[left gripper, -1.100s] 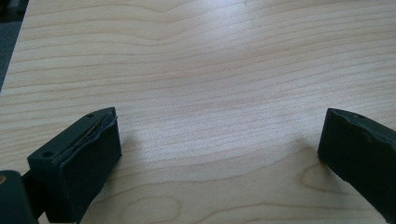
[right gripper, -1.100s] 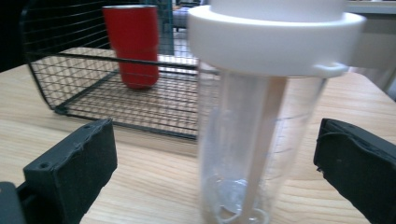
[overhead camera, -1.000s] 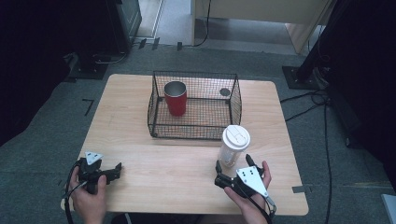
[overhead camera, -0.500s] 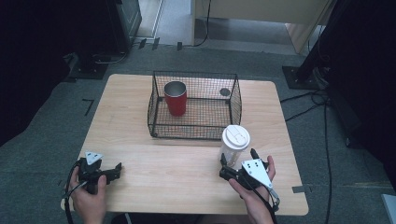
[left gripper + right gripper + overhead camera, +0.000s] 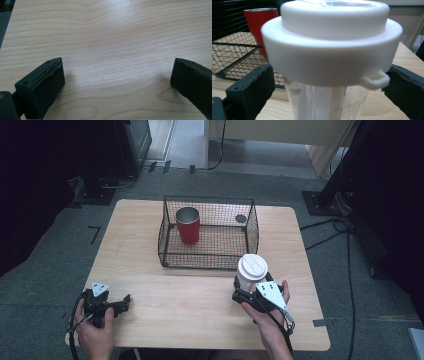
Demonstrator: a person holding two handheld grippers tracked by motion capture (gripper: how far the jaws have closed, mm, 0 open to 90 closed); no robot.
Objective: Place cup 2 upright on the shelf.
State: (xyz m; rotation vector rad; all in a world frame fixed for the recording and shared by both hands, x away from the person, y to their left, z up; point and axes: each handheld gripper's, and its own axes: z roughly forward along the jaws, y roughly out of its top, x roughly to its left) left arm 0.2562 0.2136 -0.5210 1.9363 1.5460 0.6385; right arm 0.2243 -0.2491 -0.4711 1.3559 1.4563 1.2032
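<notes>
I'm working in what looks like a lab or test room: a bare wooden table [image 5: 150, 245] on grey carpet [image 5: 50, 265], loose cables [image 5: 345, 235] trailing past black equipment stands [image 5: 325, 200].

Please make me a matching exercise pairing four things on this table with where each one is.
Things:
1. red cup
2. white-lidded cup
3. left hand-held gripper
4. wire basket

Places:
A. between the right hand-held gripper's jaws
B. inside the basket, left side
C. near the table's front left corner
D. middle of the table's far half

Pairs: 1-B, 2-A, 3-C, 4-D
</notes>
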